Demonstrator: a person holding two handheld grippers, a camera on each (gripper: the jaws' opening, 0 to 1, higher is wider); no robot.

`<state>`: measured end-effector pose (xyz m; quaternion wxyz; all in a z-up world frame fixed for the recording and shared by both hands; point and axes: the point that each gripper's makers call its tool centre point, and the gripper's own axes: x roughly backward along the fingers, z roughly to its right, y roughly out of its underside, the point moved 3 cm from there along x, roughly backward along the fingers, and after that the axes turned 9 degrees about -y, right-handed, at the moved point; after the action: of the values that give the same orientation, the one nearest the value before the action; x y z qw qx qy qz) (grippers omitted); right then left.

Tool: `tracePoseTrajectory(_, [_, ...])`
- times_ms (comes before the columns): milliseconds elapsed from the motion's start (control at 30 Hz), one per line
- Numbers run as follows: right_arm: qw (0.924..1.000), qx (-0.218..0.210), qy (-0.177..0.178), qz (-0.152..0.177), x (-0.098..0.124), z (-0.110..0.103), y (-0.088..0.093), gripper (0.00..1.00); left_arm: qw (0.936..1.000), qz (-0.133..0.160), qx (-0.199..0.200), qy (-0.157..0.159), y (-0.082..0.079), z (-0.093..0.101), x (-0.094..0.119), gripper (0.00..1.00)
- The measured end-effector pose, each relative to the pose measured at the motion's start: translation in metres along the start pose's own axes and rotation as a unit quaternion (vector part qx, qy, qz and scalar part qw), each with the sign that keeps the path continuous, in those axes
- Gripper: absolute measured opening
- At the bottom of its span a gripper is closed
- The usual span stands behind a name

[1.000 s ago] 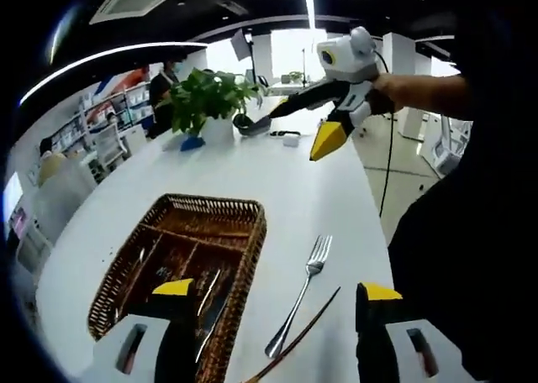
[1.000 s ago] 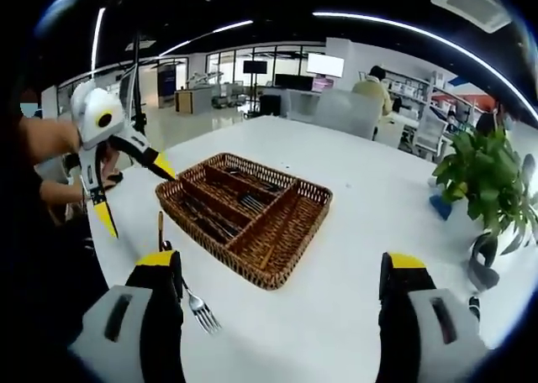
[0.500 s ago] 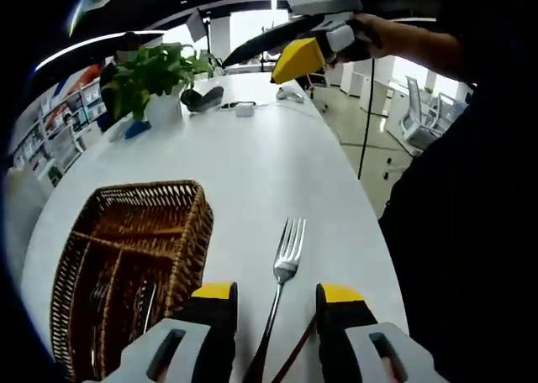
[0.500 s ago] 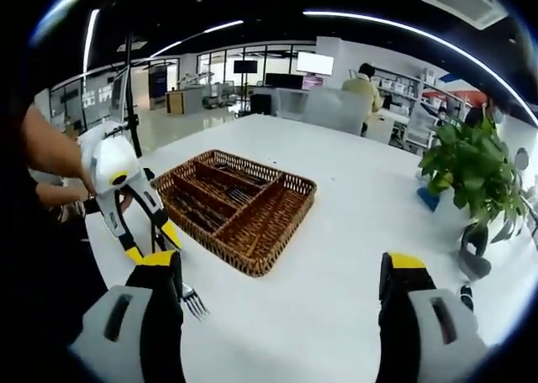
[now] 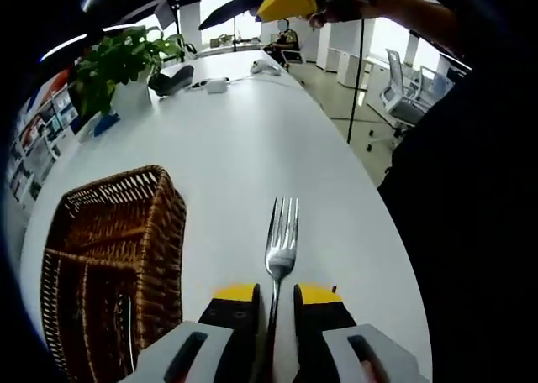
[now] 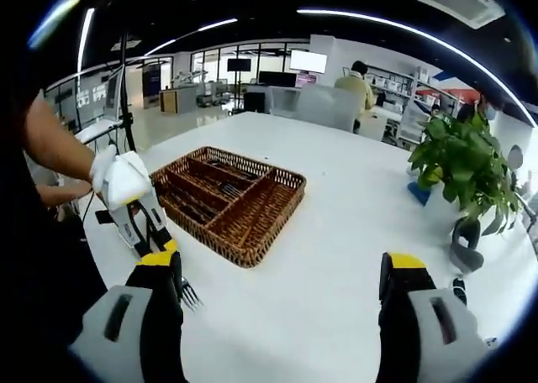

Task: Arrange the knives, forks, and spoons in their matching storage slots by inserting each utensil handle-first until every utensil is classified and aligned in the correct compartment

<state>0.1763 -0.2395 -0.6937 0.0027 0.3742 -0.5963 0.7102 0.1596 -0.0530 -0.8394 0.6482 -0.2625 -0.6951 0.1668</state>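
Fork point(image 5: 280, 247) lies on the table point(image 5: 252, 139) just right of the basket point(image 5: 109, 257); our left gripper point(image 5: 276, 303), wide 1 s ago, has now closed on its handle. Right gripper point(image 6: 282, 274) hangs wide open, holding nothing.

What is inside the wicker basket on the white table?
The wicker basket has long compartments. Several dark utensils lie in the ones nearer the left tool; which types they are cannot be told. The near wall hides part of the floor.
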Motion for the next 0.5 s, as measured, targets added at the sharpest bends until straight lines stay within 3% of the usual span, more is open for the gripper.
tracePoseTrajectory(133, [1.0,0.002,-0.003,0.0,-0.001,-0.001,-0.001,0.99,0.9996,-0.013,-0.023,-0.004,0.003,0.001,-0.004,0.13])
tracePoseTrajectory(500, [0.9992,0.001,-0.037,0.015,-0.011,-0.021,-0.011,0.99,0.9967,-0.016,-0.076,-0.02,0.0,-0.001,-0.007,0.03])
